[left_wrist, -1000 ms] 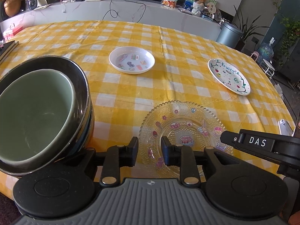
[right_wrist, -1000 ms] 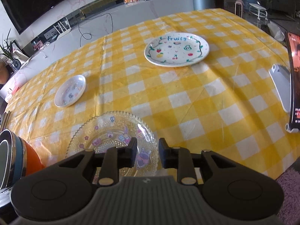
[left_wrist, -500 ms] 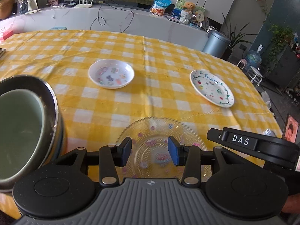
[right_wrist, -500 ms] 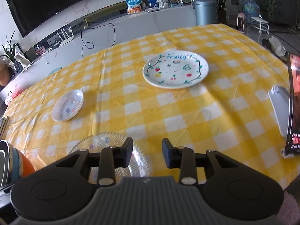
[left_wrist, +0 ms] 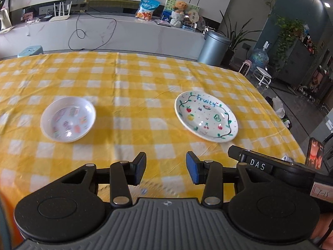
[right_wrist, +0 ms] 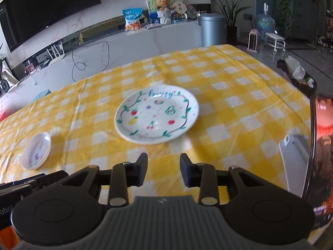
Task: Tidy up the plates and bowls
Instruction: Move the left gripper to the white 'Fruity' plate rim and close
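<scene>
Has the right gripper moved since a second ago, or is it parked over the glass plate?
Yes. The right gripper has moved off the glass plate, now out of view, toward the Fruity plate, which sits just ahead of its empty open jaws.

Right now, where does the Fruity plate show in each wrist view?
Left wrist: the Fruity plate lies right of centre, beyond the open left gripper.
Right wrist: the same plate lies near centre, straight ahead of the open right gripper.
Shared landmark: the small white dish, left of the plate in both.
</scene>
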Demonstrator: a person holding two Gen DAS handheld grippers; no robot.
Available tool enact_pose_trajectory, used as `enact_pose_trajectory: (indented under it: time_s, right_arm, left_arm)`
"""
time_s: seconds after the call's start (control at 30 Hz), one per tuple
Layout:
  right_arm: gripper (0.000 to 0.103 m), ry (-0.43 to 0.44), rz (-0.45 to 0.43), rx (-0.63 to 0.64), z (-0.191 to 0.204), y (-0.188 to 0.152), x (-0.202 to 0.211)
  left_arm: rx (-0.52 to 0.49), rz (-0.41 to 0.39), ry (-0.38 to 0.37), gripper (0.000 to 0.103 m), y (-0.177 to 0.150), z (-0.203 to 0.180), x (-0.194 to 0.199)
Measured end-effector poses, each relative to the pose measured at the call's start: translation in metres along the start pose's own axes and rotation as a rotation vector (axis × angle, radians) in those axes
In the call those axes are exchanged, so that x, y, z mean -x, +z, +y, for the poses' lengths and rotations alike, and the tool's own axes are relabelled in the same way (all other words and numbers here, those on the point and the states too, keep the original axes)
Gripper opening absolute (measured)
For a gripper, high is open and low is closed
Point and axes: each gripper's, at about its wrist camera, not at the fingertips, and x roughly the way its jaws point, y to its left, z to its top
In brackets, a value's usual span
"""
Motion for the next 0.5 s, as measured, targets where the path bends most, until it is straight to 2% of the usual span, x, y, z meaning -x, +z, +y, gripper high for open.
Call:
enact_pose_trajectory:
  time_s: [0.13,0.27,0.4,0.5]
  right_arm:
    - [0.034,-0.017,-0.04,0.029,-0.009,0.012,-0.014]
    - [0.034,0.04,-0.037,-0.03,-0.023,0.025,-0.033]
    - [0.034,0.013,-0.044,-0.045,-0.027,0.034,-0.048]
    - [0.03,0.006,-0.044,-0.076,-0.033,0.039,-0.061]
  left_arm:
    - [0.002,0.0,-0.018,0.049,0.015,-0.006,-0.02]
    - [0.023,0.014,-0.065,0.049,0.033,-0.008,-0.039]
    - [0.021,0.007,-0.071,0.042,0.046,-0.008,-0.059]
    - [0.019,0.015,-0.084,0.035,0.051,-0.004,-0.074]
